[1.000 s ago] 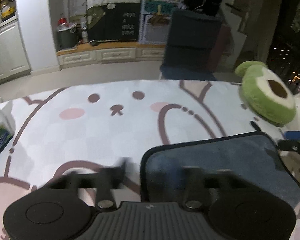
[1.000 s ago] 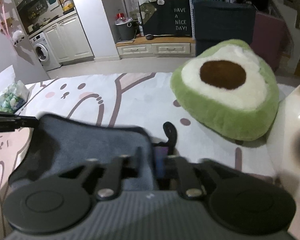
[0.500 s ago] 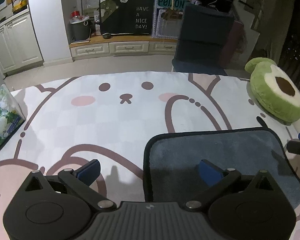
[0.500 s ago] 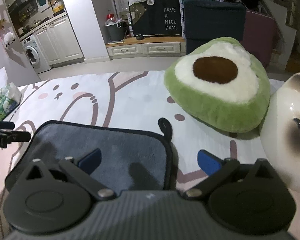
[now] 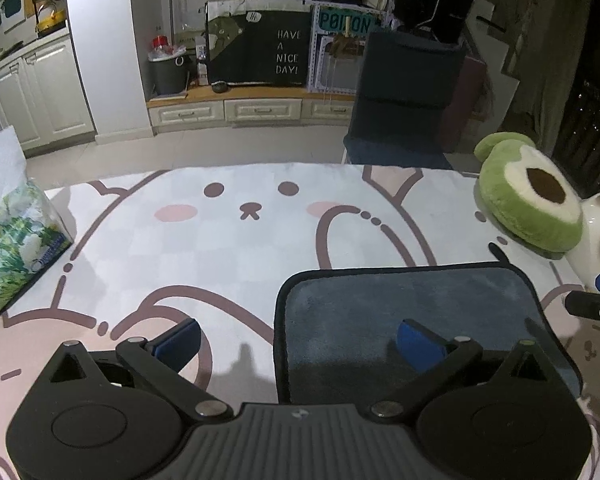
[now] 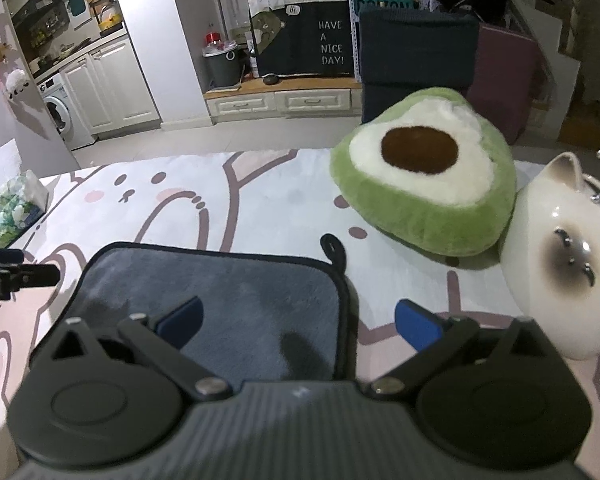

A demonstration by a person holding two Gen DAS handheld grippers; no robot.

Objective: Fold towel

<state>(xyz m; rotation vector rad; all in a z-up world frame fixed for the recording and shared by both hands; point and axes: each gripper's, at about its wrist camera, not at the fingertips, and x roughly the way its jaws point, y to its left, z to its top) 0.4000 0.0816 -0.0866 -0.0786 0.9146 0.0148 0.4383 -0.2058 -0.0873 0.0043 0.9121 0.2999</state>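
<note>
A grey-blue towel [image 5: 384, 312] with a black edge lies folded flat on the cartoon-print table cover; it also shows in the right wrist view [image 6: 228, 300], with its hanging loop [image 6: 334, 250] at the far right corner. My left gripper [image 5: 298, 340] is open and empty, straddling the towel's left edge just above it. My right gripper [image 6: 298, 322] is open and empty, straddling the towel's right edge. Each gripper's tip shows at the side of the other's view.
A green avocado plush [image 6: 424, 176] and a white ceramic cat [image 6: 568, 256] stand right of the towel. A tissue pack [image 5: 12, 240] lies at the table's left edge. A dark chair [image 5: 404, 96] stands beyond the far edge.
Both grippers opened from near shut and let go of the towel, then lifted and drew back a little. The towel lies still.
</note>
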